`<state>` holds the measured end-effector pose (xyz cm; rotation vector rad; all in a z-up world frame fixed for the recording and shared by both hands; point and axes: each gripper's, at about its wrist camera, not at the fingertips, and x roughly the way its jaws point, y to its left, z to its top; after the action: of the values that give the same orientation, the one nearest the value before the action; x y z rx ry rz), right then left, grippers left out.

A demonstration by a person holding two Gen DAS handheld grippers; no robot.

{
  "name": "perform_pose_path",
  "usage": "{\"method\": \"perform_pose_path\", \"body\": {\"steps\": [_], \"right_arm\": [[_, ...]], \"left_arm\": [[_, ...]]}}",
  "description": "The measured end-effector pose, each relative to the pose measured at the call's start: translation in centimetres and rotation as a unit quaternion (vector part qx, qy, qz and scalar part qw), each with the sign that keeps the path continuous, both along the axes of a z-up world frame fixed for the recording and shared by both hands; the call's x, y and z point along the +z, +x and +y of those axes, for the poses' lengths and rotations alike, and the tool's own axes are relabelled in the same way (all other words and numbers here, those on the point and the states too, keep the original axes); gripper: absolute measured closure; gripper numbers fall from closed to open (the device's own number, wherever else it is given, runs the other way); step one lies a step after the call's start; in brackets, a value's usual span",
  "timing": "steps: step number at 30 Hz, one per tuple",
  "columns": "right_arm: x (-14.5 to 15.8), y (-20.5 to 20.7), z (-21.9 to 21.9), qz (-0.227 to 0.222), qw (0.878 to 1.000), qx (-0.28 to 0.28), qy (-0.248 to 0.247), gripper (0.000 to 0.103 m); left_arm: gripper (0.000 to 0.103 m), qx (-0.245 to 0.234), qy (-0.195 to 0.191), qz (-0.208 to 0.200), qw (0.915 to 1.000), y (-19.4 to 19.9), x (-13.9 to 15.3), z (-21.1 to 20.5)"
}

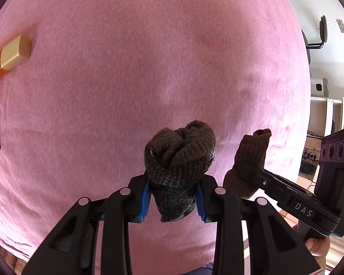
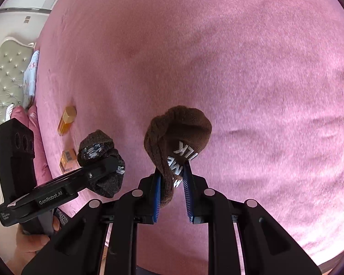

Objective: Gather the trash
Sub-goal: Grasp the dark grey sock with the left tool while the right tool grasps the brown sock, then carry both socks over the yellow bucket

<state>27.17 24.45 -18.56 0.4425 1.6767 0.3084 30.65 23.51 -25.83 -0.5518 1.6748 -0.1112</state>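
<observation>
A pink plush bedspread covers the bed and fills nearly all of both views. At the far left of the right wrist view stand a grey tufted headboard and a floral pillow against it.

The left gripper hangs over the bedspread, its blue-padded fingers clamped on a balled dark grey-brown sock that bulges above the tips. Just beside it, the right gripper has its fingers drawn narrow onto a brown sock with white lettering, its toe end hanging down between the pads. The two socks are near each other but apart, both raised off the bedspread. A bare hand grips the left tool's handle.

Lying on the bedspread toward the headboard side are an amber bottle with a gold cap and, near it, a small orange carton; the print on the carton is too small to read, possibly a barcode. Each gripper body partly blocks the other camera's view of the sock it carries.
</observation>
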Motion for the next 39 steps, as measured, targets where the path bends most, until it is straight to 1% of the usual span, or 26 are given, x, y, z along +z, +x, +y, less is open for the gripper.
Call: {"method": "perform_pose_path", "body": {"steps": [4, 11, 15, 18, 20, 23, 26, 27, 29, 32, 35, 39], "right_arm": [[1.3, -3.6, -0.2, -0.005, 1.0, -0.007, 0.005, 0.085], [3.1, -9.9, -0.8, -0.017, 0.999, -0.034, 0.008, 0.085], [3.8, -13.5, -0.9, -0.028, 0.998, -0.056, 0.007, 0.085], [4.5, -16.0, -2.1, -0.039, 0.996, -0.083, 0.01, 0.085], [4.9, -17.5, -3.1, -0.044, 0.994, -0.101, 0.011, 0.085], [5.3, -19.8, -4.9, -0.049, 0.991, -0.124, 0.011, 0.085], [5.7, -21.8, -6.8, -0.056, 0.987, -0.147, 0.008, 0.085], [5.9, -22.6, -7.9, -0.058, 0.986, -0.157, 0.007, 0.085], [6.3, -24.2, -9.7, -0.062, 0.982, -0.177, 0.007, 0.085], [6.9, -27.0, -13.0, -0.07, 0.975, -0.21, 0.005, 0.085], [7.2, -30.0, -16.2, -0.073, 0.968, -0.238, 0.005, 0.085], [7.4, -34.4, -20.7, -0.071, 0.96, -0.272, -0.003, 0.085]], "left_arm": [[0.07, -0.021, -0.001, 0.0, 0.9998, -3.6, 0.7, -0.7], [0.07, -0.063, -0.01, -0.007, 0.998, -9.0, 1.9, -2.2], [0.07, -0.097, -0.014, -0.017, 0.995, -11.4, 2.8, -3.4], [0.07, -0.128, -0.019, -0.026, 0.9912, -12.8, 3.5, -4.9], [0.07, -0.152, -0.022, -0.03, 0.9877, -13.9, 3.9, -6.3], [0.07, -0.184, -0.024, -0.034, 0.9819, -14.1, 4.2, -9.1], [0.07, -0.211, -0.025, -0.035, 0.9765, -15.2, 4.4, -11.9], [0.07, -0.219, -0.026, -0.034, 0.9747, -15.5, 4.5, -12.3], [0.07, -0.237, -0.03, -0.032, 0.9705, -15.9, 4.6, -14.7], [0.07, -0.272, -0.03, -0.035, 0.9612, -16.7, 5.0, -19.4], [0.07, -0.305, -0.032, -0.039, 0.9512, -18.3, 5.5, -23.1], [0.07, -0.338, -0.04, -0.032, 0.9399, -20.2, 5.4, -28.5]]}}
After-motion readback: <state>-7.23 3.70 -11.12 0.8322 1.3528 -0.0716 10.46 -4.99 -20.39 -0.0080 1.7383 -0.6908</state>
